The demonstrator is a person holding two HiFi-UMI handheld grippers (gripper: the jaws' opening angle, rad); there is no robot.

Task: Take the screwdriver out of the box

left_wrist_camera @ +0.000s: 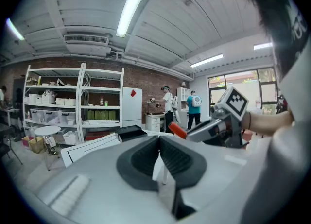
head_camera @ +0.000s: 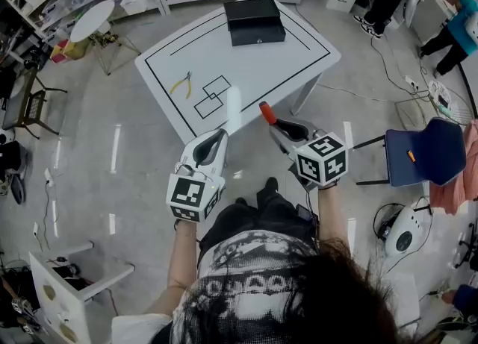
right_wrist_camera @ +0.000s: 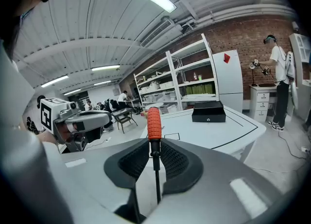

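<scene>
The screwdriver (right_wrist_camera: 154, 123) is out of the box and off the worktop: it sits in the right gripper (right_wrist_camera: 155, 157), whose fingers (right_wrist_camera: 177, 162) are clamped on the thin metal shaft, with the orange handle sticking out past the tips toward 11 o'clock in the head view. The grip looks like the weak point. The shaft is slim and smooth while the heavy handle hangs beyond the pads, so a jolt or a slight loosening could let the tool pivot or slide through. It is held over bare floor, short of the white worktop (head_camera: 299, 59), so a drop would probably send it rolling away. The left gripper (left_wrist_camera: 160, 143), at 9 o'clock of the right one, has its fingers pressed together with nothing between them. It could offer support, though swinging it in risks knocking the handle. Farther out, the black box (head_camera: 254, 20) rests lid down at the worktop's 12 o'clock edge. A pair of yellow-handled pliers (head_camera: 181, 83) lies at 9 o'clock of the drawn squares.
</scene>
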